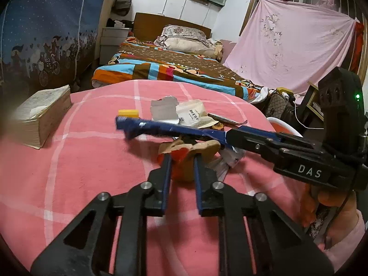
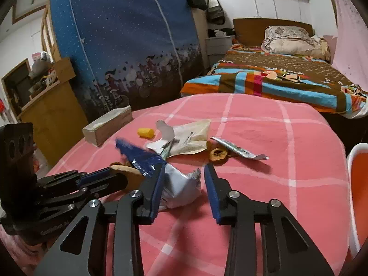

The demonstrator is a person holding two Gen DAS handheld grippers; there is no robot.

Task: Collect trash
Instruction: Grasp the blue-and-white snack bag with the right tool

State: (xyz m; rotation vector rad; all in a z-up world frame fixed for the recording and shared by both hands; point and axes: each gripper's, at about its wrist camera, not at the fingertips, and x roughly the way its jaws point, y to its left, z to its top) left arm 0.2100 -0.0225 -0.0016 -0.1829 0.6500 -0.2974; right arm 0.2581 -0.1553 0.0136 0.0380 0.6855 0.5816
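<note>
- Where the trash is: it's scattered over the pink checked cloth (image 2: 287, 179). The nearest pieces are a brown-and-orange scrap (image 1: 181, 153) and a crumpled white bag (image 2: 181, 188) lying just beside each other. Further back there's a yellow cap (image 2: 145, 132), a torn paper pouch (image 2: 193, 138), a flattened tube (image 2: 239, 149) and a curled brown ring (image 2: 217, 154).
- Our left gripper (image 1: 184, 158) is clenched on the brown-and-orange scrap, with both pads pressed into its near edge. It looks like thin card or peel to us: weightless and bendy, and it crumples instead of slipping. A bite deep into the folds should hold better than one on a corner.
- Our right gripper (image 2: 184, 168) sits around the white bag. One pad is against it, but there's a visible gap at the other, so we'd call that not gripped yet.
- The bag reads as soft plastic film. It's light, squashy and a bit slick, so we'd go for the bunched middle, where there are layers to bite. A loose tail would just slide out.
- The tube is flat and stiffer, and lying that flush on the cloth it's probably the fiddly one. We'd take it by the raised crimped end.
- The cap is rigid and round, so it may roll. We'd pinch it across its width.
- Nothing here looks fragile or heavy.
- There's a blurred blue shape near the two tools that we can't identify.
</note>
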